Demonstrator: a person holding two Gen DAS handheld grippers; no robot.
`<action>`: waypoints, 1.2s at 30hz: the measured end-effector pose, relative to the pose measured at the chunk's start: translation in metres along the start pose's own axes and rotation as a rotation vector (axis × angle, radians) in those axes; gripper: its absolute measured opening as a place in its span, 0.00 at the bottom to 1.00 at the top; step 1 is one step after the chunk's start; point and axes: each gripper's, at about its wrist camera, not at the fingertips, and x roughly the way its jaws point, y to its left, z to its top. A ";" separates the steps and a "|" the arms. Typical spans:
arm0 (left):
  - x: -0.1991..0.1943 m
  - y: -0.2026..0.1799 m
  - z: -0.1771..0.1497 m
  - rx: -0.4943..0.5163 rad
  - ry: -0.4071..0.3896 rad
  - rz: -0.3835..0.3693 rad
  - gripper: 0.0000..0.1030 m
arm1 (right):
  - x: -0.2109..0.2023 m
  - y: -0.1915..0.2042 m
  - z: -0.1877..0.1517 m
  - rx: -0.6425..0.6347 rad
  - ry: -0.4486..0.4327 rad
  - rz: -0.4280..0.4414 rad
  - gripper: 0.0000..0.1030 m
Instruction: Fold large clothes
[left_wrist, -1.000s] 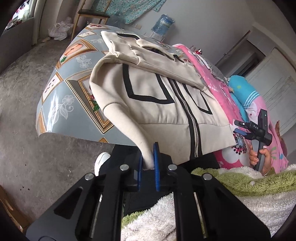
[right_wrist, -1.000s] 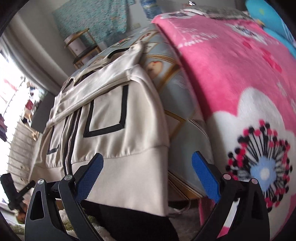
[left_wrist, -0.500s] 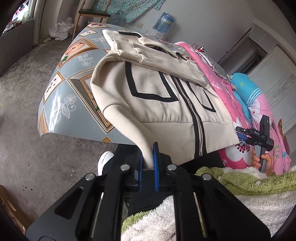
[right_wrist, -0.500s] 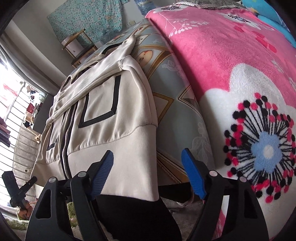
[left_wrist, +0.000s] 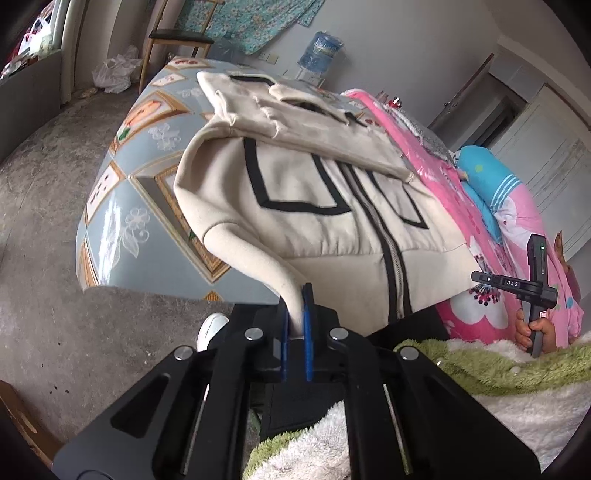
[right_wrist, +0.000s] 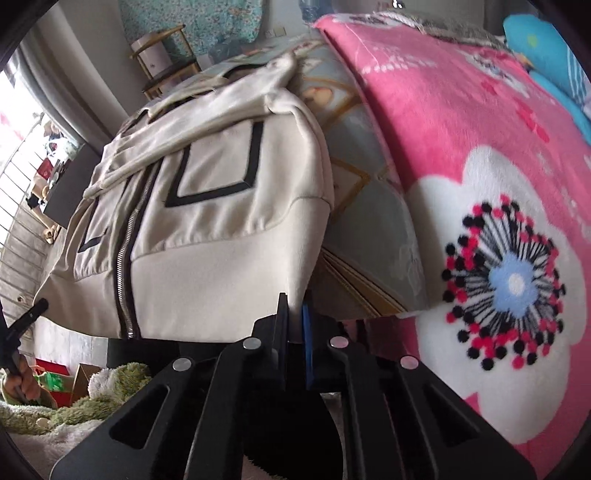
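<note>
Cream zip-up jacket (left_wrist: 332, 206) lies front-up on the patterned bench (left_wrist: 122, 206), hem over the near edge. Left hand-held gripper (left_wrist: 295, 332) pinches one hem corner; right hand-held gripper (right_wrist: 295, 332) has just closed on the other, likely so both corners lift together for a fold.

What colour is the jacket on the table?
Cream, with black rectangle outlines and a dark zip; the jacket shows best in the left wrist view.

Left hand-held gripper (left_wrist: 294, 332): black frame, blue pads, silver screw heads. Right hand-held gripper (right_wrist: 294, 332): same build. Person wears fuzzy green-and-white sleeves (left_wrist: 480, 373), white shoe (left_wrist: 211, 326).
</note>
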 end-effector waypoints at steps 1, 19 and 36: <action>-0.002 -0.002 0.003 -0.002 -0.013 -0.008 0.05 | -0.007 0.003 0.004 -0.013 -0.019 -0.003 0.06; 0.051 0.062 0.154 -0.189 -0.055 0.020 0.06 | 0.033 0.020 0.179 0.075 -0.194 0.122 0.07; 0.035 0.073 0.114 -0.275 -0.009 0.063 0.60 | 0.058 -0.020 0.145 0.242 -0.079 0.186 0.75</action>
